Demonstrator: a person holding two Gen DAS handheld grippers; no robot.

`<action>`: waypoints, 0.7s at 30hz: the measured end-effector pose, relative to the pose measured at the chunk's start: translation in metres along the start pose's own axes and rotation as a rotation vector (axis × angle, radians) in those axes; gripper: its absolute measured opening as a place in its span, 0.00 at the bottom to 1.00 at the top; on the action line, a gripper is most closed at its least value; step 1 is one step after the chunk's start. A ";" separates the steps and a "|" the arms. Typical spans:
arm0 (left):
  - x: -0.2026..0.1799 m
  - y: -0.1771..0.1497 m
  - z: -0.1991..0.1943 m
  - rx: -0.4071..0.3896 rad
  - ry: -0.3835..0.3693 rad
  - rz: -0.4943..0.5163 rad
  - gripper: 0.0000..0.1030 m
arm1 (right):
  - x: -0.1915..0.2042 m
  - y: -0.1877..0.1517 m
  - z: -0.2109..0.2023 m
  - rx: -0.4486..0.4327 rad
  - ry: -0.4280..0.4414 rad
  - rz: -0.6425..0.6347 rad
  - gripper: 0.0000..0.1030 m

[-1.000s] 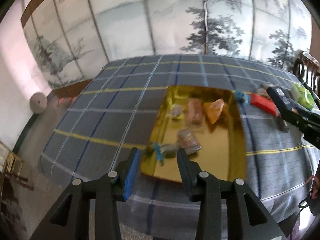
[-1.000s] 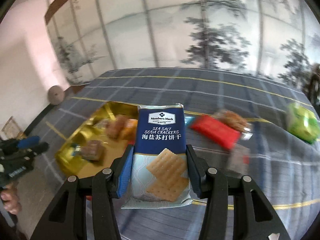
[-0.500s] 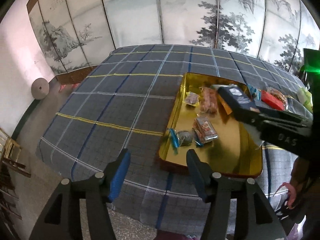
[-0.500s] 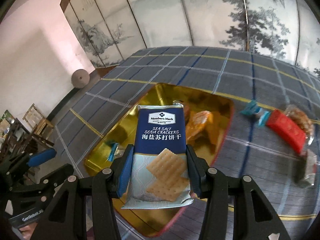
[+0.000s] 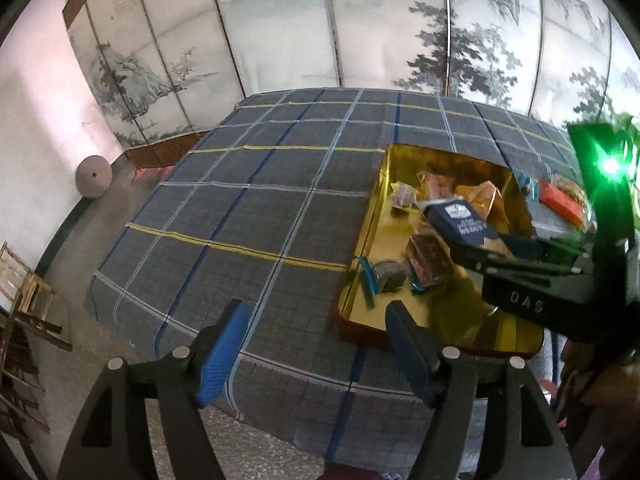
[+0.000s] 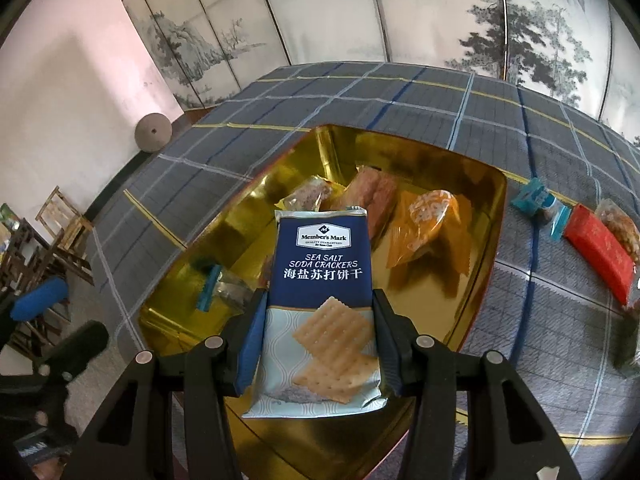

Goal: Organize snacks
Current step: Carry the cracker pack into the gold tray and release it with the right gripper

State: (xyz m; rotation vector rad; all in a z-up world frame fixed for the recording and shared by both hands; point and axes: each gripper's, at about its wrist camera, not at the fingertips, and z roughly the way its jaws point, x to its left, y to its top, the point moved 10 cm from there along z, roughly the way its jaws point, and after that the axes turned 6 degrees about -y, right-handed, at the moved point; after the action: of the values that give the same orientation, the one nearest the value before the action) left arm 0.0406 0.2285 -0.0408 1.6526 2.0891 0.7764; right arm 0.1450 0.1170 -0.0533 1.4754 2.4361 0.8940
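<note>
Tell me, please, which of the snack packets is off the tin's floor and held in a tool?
The blue soda cracker packet, clamped upright in the right tool above the gold tin; the others lie loose.

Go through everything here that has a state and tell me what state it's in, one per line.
Left gripper: open, jaws have just been opening, nothing between them.
Right gripper: shut on the soda cracker pack, over the tin.
Gold tin: open, no lid, snacks inside.
Orange snack bag: sealed, lying in the tin.
Red packet: on the tablecloth, outside the tin.
</note>
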 end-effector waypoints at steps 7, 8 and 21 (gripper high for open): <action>-0.003 0.001 -0.004 -0.023 0.000 0.022 0.71 | 0.007 -0.002 0.005 0.006 -0.011 -0.029 0.46; -0.004 0.001 -0.004 -0.022 0.002 0.025 0.71 | 0.007 -0.002 0.005 0.006 -0.011 -0.030 0.46; -0.016 -0.001 -0.005 -0.027 -0.013 0.060 0.71 | 0.003 0.006 -0.023 -0.081 0.020 0.009 0.46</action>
State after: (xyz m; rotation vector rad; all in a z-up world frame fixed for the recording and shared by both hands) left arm 0.0405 0.2120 -0.0381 1.7088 2.0195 0.8074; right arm 0.1383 0.1117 -0.0307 1.4581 2.3782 1.0014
